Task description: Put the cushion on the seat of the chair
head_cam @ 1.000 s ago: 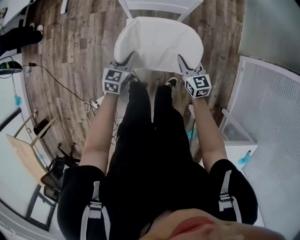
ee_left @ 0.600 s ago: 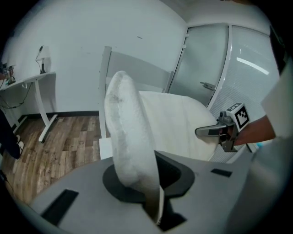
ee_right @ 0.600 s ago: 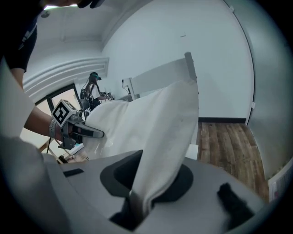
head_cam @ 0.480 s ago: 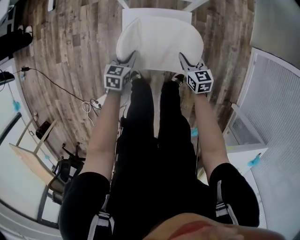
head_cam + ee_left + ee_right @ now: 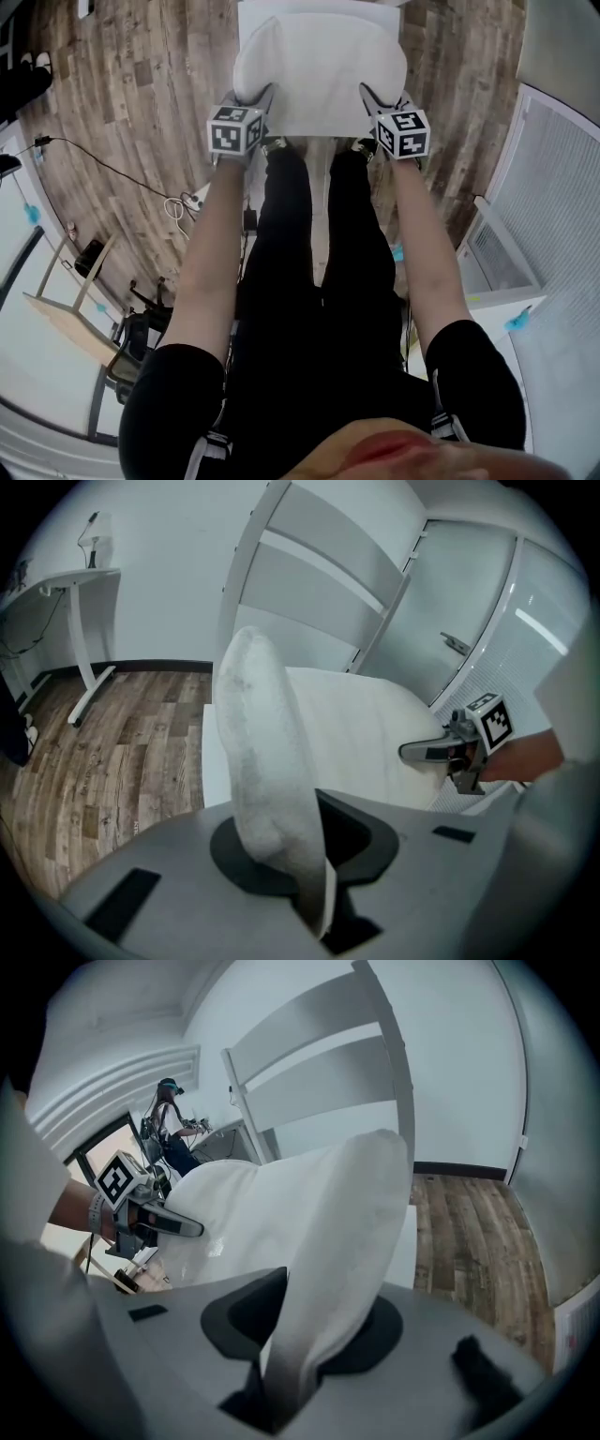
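Left gripper [image 5: 263,96]: hand-held, marker cube on its back, at the chair's [image 5: 314,597] front left corner. Jaws nearly together, pinching the cushion's [image 5: 319,56] near left edge; the fabric stands up in a fold from the pinch.

Right gripper [image 5: 368,94]: hand-held, marker cube on its back, at the chair's front right corner. Jaws have just been opening; the cushion's near right edge sits between them, narrowed to a fold where the pads bear on it.

Cushion: white, rounded, spread over the chair seat between the two grippers, covering most of it. A strip of bare seat shows along the chair's front and left side. Whether its middle lies flat on the seat cannot be told.

Chair: white, slatted back on the far side of the seat.

Person's legs [image 5: 309,281]: in black, directly in front of the chair, shoes at its front edge.

Floor [image 5: 141,75]: wood planks all round the chair.

Cable [image 5: 112,164]: black, on the floor left of the chair.

Desk [image 5: 80,583]: white, against the wall well left of the chair.

Second person [image 5: 169,1115]: standing far off, beyond the chair's left side.
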`<state>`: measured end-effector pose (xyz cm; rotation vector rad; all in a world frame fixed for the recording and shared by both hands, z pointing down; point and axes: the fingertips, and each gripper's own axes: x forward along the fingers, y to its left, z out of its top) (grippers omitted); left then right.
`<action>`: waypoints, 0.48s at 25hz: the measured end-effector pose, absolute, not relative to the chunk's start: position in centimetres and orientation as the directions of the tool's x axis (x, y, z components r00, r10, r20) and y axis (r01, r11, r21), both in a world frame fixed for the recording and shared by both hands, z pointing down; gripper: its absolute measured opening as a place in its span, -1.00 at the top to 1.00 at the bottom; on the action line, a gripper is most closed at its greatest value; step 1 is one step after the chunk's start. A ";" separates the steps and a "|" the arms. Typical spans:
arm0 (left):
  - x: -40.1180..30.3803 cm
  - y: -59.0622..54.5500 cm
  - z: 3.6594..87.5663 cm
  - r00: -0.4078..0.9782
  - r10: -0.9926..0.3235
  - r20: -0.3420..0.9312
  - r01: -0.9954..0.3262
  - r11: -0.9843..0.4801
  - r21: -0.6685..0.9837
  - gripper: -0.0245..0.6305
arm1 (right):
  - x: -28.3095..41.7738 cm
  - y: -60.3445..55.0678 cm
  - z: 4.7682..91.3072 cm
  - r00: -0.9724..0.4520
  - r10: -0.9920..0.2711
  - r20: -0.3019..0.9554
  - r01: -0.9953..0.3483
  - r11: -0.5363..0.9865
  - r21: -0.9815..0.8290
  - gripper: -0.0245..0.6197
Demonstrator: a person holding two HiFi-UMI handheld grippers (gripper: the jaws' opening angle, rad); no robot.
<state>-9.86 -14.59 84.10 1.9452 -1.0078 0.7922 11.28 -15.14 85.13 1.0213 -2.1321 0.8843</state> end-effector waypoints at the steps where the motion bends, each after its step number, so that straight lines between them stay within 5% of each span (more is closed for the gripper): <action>1: -9.8 -14.7 84.6 0.488 -0.354 0.798 -0.858 -0.364 0.363 0.73 | 11.3 -15.3 85.7 -0.514 -0.408 0.754 -0.826 0.472 -0.307 0.56; 12: -10.8 -15.8 88.7 0.443 -0.298 0.845 -0.880 -0.323 0.347 0.61 | 12.5 -16.3 89.5 -0.436 -0.338 0.834 -0.851 0.457 -0.260 0.39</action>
